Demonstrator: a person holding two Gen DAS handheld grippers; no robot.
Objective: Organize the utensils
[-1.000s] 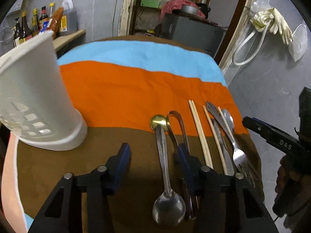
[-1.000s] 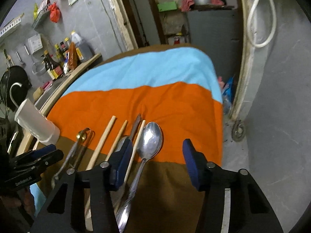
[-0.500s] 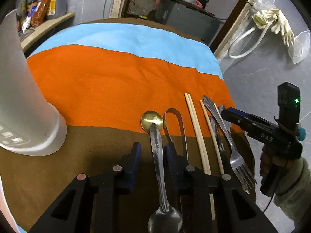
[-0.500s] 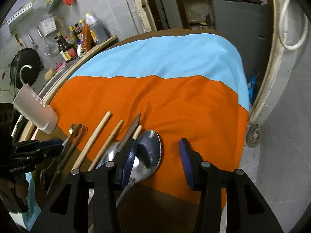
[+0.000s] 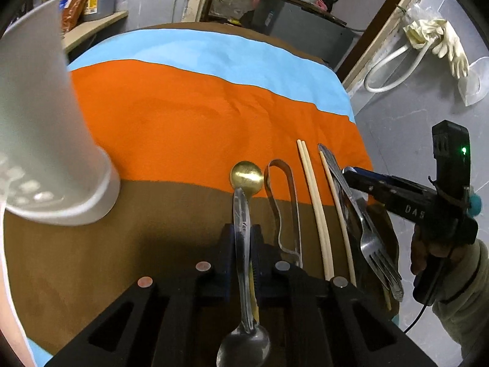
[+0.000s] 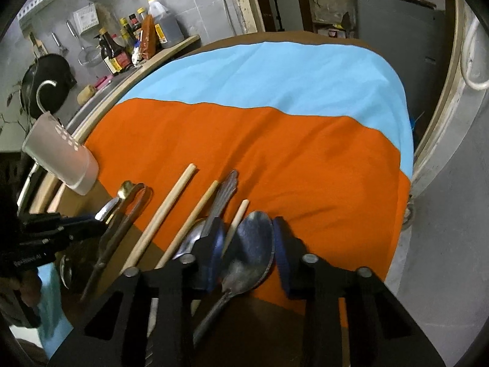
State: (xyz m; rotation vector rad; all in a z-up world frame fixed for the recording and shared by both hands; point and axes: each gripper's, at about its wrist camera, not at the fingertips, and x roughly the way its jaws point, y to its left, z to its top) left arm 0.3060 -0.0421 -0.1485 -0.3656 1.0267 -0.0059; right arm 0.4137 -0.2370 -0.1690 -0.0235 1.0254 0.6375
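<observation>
Both tools have closed: left tool (image 5: 241, 244) now pinches the steel spoon (image 5: 243, 275); right tool (image 6: 247, 250) flanks the big spoon (image 6: 250, 253), lift-ready.

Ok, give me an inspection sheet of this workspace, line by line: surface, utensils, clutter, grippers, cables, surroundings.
Surface: table under a striped cloth, blue, orange and brown bands.
Job's things: silver spoon, gold spoon, tongs, chopsticks, fork and large spoon lie in a row; white holder stands at the left.
Clutter: nothing seen on the cloth.
Grippers: left gripper shut on the silver spoon's handle; right gripper straddles the large spoon's bowl, grip unclear.
Cables: black cord under the right gripper.
Surroundings: bottles on a shelf, gloves hung on the wall.
</observation>
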